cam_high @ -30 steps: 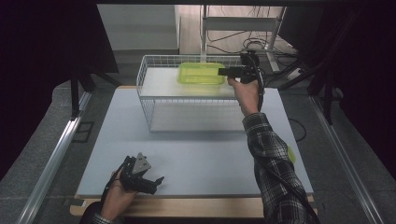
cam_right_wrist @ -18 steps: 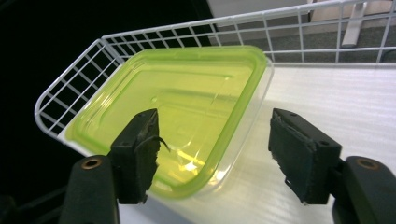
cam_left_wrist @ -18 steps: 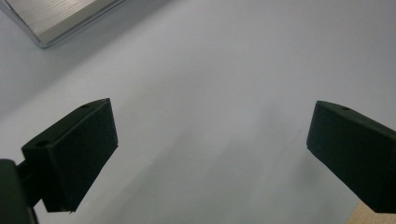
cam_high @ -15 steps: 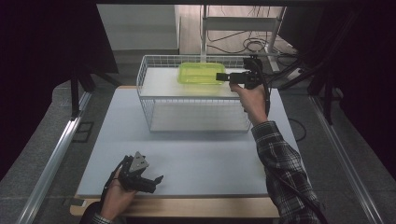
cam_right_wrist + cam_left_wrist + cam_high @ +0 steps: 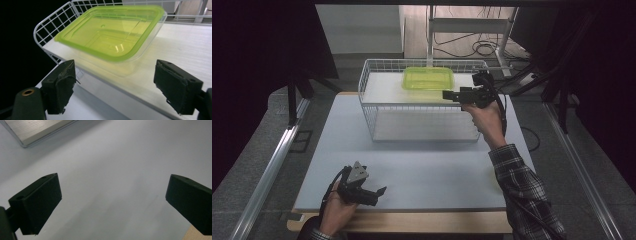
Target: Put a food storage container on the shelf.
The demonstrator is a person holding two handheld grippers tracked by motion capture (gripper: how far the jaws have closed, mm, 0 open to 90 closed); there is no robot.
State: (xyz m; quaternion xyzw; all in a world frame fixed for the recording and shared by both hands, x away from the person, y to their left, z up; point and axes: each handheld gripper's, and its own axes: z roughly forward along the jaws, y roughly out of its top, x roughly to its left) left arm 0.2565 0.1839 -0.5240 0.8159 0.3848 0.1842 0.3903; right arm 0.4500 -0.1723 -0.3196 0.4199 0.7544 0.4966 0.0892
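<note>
Container: a shallow rectangular tub [image 5: 428,78] of clear yellow-green plastic with rounded corners and a flat lip; it sits on the white shelf inside the wire basket, toward the far side.
Container up close: the right gripper view [image 5: 112,32] shows glossy highlights on its stepped floor and the pale shelf showing through its walls, detail the high view lacks.
Wire basket: white metal grid [image 5: 419,110], box-shaped, open at the top, standing on the far half of the table.
Right gripper: black, held level at the basket's right end [image 5: 449,94], pointing at the tub; its jaws have just been opening and stand wide apart with nothing between them, just short of the tub's near lip [image 5: 113,82].
Left gripper: resting in a hand at the table's near left corner [image 5: 379,192], well apart from the basket; its own view [image 5: 113,195] shows matte black pads spread wide over bare surface.
Table: smooth, pale grey-white top [image 5: 432,165] with a wooden edge.
</note>
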